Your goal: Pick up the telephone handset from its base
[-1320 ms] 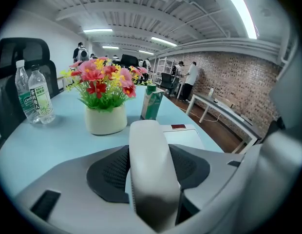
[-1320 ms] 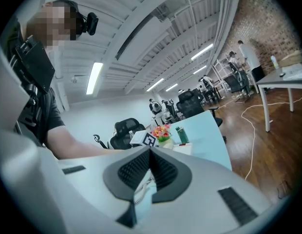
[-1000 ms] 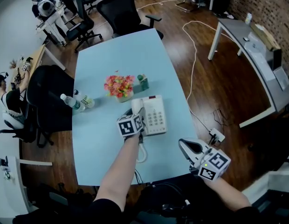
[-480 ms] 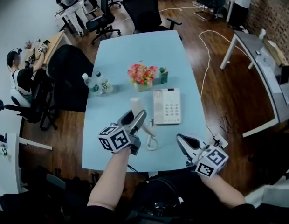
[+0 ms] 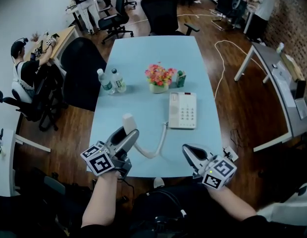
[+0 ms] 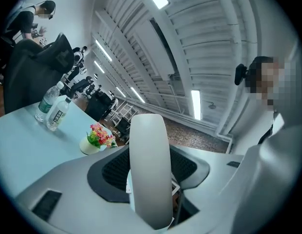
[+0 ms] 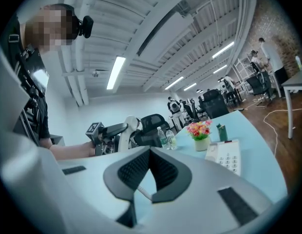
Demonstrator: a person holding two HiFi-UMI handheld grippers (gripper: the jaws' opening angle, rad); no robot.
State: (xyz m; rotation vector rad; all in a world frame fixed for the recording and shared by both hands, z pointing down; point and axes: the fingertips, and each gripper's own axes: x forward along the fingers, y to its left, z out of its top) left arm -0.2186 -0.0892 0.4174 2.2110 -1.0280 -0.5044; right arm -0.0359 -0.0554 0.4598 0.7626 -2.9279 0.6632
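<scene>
The white telephone handset is off its base and in the air over the near left part of the light blue table. My left gripper is shut on it, and in the left gripper view the handset stands upright between the dark pads. A white cord runs from the handset to the base. My right gripper hovers at the table's near edge, shut with nothing in it. The right gripper view shows the handset in the left gripper and the base.
A pot of flowers, a small green box and two water bottles stand mid-table. Black office chairs flank the table's left and far end. A person sits at a desk on the left.
My left gripper lifted the handset off the base and carried it toward the near left, and the cord drew out behind it. The right gripper drifted slightly left.
</scene>
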